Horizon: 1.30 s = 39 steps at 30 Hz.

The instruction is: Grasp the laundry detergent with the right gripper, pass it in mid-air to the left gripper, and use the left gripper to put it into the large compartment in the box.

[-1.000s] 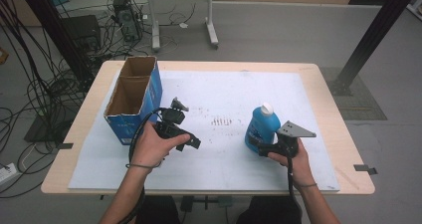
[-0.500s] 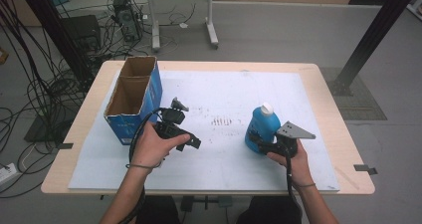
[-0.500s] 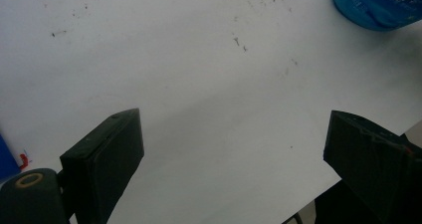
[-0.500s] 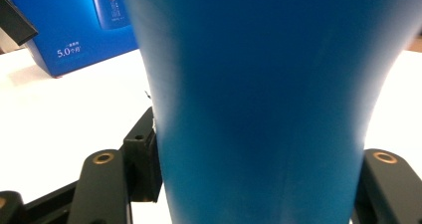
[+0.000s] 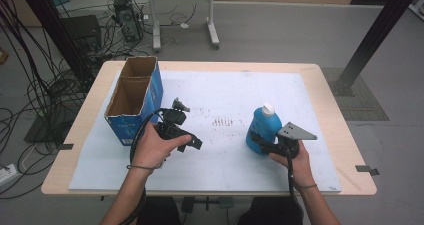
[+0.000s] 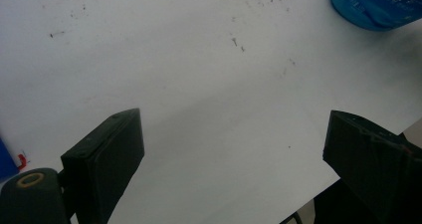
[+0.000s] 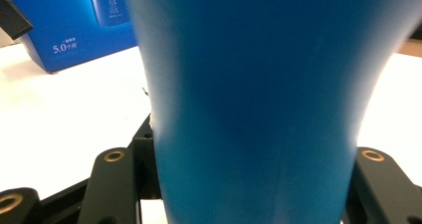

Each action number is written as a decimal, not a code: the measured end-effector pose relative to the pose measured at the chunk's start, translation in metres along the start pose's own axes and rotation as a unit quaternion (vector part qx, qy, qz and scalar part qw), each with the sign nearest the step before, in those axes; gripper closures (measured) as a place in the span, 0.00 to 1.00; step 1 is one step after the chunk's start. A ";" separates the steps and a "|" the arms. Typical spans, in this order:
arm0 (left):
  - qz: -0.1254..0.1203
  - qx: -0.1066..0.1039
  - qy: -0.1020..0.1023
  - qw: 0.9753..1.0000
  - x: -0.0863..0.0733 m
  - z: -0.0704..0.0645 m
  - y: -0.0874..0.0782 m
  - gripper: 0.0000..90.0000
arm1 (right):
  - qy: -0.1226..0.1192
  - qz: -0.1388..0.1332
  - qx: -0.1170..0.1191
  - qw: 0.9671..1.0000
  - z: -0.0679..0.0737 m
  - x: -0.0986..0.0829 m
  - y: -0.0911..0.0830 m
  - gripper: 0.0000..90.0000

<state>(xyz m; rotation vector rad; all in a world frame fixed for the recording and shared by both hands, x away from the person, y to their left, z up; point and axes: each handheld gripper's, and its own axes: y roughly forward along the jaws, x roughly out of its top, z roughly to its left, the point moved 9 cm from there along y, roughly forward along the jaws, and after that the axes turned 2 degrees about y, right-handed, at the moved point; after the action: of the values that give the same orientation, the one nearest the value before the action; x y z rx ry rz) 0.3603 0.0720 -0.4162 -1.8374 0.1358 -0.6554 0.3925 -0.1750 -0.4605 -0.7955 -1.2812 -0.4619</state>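
Note:
A blue bottle (image 5: 263, 126) with a white cap stands upright on the white sheet, right of the middle. My right gripper (image 5: 261, 141) is shut on its lower body, a jaw pressing each side. In the right gripper view the bottle (image 7: 249, 84) is very close between the jaws. My left gripper (image 5: 189, 126) is held over the sheet to the left of the bottle, with open jaws pointing toward it. In the left gripper view, my left gripper (image 6: 231, 119) has only bare sheet between its jaws, and the bottle's base (image 6: 373, 7) is at the top right.
A blue cardboard box (image 5: 132, 97) with an open top and two compartments stands at the table's left side; it is also in the right gripper view as the box (image 7: 74, 25). The white sheet (image 5: 225, 90) covers most of the wooden table (image 5: 345, 150). Cables and desks are on the floor behind.

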 end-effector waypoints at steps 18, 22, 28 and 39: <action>0.004 0.002 0.000 1.000 -0.001 -0.001 0.000 0.10 | -0.009 -0.003 0.003 1.000 0.000 0.000 0.000 0.48; 0.003 0.003 0.001 1.000 0.000 -0.001 0.000 0.10 | -0.009 -0.004 0.003 1.000 0.000 0.000 0.000 0.48; 0.004 0.004 -0.001 1.000 0.001 -0.002 0.000 0.10 | -0.010 -0.005 0.003 1.000 0.000 0.000 0.000 0.48; 0.002 0.004 -0.002 1.000 0.002 -0.003 0.000 0.10 | -0.010 -0.005 0.003 1.000 0.000 0.000 0.000 0.48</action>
<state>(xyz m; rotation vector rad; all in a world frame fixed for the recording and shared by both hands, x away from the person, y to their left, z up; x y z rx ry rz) 0.3606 0.0681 -0.4145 -1.8306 0.1343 -0.6498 0.3919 -0.1751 -0.4608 -0.7904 -1.3052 -0.4600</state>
